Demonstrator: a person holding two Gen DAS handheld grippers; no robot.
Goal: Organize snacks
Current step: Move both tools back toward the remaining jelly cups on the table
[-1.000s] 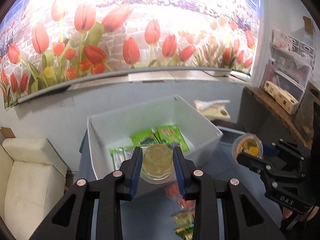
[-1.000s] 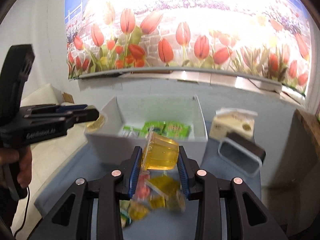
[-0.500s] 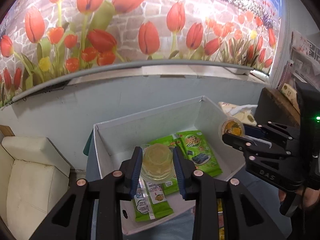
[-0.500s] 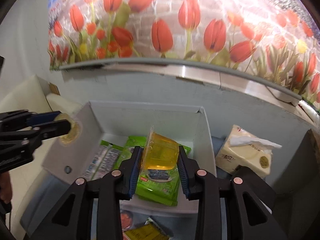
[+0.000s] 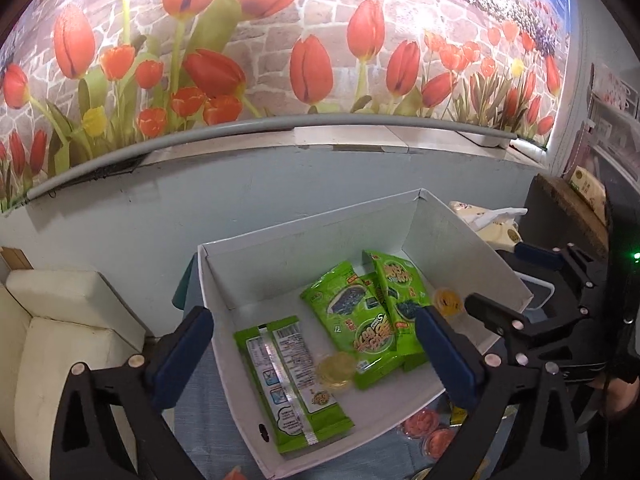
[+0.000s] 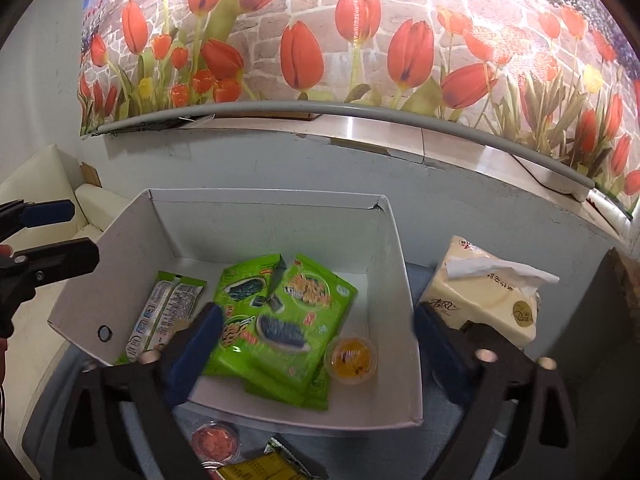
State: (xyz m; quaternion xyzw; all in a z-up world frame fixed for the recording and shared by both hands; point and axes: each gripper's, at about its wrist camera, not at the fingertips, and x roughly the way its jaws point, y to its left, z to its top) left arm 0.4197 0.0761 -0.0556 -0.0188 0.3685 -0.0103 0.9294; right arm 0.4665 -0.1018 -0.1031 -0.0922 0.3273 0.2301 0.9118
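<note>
Left gripper (image 5: 316, 354) jaws just sprang wide, empty; below, between its fingers, one pale jelly cup (image 5: 336, 369) sits upright in the white box (image 5: 320, 236) beside four green packets (image 5: 370, 320), their long axes running away from the fingers. Right gripper (image 6: 316, 340) likewise opened, empty; one orange jelly cup (image 6: 351, 358) upright between its fingers.

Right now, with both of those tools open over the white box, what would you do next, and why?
Probably pull both back toward the snacks outside the box. The left tool and right tool have just opened with nothing between them; a jelly cup lies in the box, and red cups wait on the table.
</note>
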